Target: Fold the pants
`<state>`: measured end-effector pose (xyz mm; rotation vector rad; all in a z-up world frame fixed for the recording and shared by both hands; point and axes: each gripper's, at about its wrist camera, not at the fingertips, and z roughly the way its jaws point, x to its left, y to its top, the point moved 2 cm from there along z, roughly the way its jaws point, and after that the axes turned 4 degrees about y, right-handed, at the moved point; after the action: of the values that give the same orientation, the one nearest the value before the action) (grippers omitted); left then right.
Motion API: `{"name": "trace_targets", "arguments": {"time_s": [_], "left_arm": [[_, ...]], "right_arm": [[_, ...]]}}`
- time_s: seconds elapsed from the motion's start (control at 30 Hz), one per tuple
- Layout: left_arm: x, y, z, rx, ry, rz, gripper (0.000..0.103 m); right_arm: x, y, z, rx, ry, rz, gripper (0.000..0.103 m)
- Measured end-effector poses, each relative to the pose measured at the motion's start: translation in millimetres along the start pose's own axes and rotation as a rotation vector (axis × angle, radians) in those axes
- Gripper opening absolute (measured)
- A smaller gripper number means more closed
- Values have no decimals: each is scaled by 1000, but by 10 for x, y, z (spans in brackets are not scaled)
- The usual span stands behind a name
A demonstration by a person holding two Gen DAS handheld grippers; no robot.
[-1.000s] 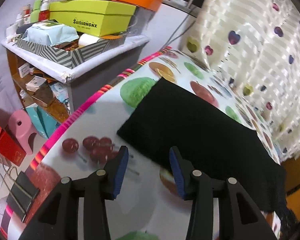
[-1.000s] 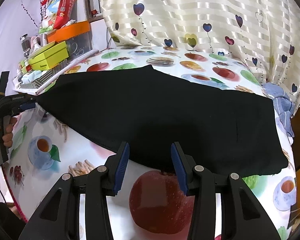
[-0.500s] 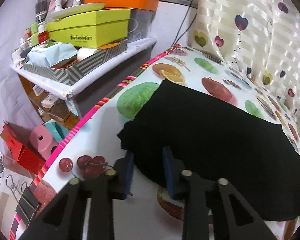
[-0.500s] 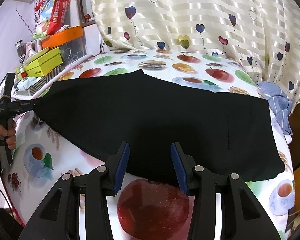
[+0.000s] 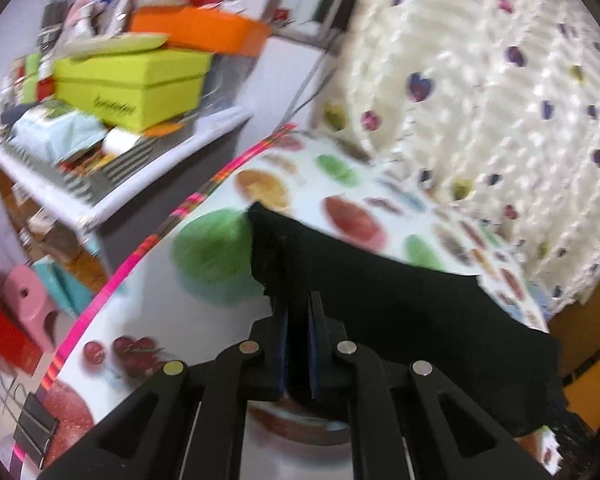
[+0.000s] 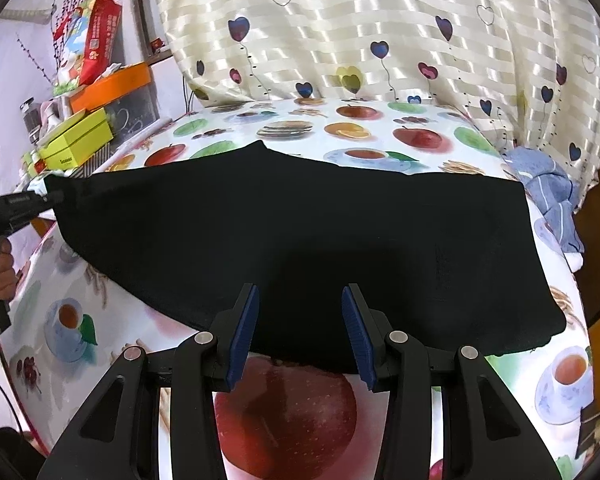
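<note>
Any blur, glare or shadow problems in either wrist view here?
Left wrist view: motion-blurred shelf and curtain; left gripper sharp, shut on the pants. Right wrist view: crisp, sheen on curtain, gripper shadow on the pants, right gripper open.

This is a lived-in home room. The table point(image 6: 380, 136) wears an oilcloth printed with apples, teacups and cherries, and a striped curtain point(image 6: 380, 20) with hearts hangs behind it. Beside it a shelf point(image 5: 172, 152) is piled with household clutter: a lime box point(image 5: 140, 88), an orange box point(image 5: 204, 32), a snack packet point(image 6: 92, 40) and jars.
</note>
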<state>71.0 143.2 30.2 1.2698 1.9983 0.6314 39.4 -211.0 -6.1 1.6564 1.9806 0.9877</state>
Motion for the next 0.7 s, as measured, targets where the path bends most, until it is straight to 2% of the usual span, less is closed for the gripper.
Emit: {"name": "trace_targets", "arguments": {"time_s": [0.23, 0.4, 0.57, 0.7], "left_arm": [[-582, 123, -99, -15, -174, 91, 9], [-1098, 108, -81, 5, -280, 170, 9], [-1607, -129, -15, 67, -395, 260, 9], [-1905, -515, 124, 162, -461, 337, 9]], "right_arm": [[-57, 0, -16, -3, -4, 14, 45], [-105, -2, -48, -7, -12, 24, 45], [-163, -15, -92, -10, -23, 37, 45], [-210, -32, -101, -5, -30, 47, 45]]}}
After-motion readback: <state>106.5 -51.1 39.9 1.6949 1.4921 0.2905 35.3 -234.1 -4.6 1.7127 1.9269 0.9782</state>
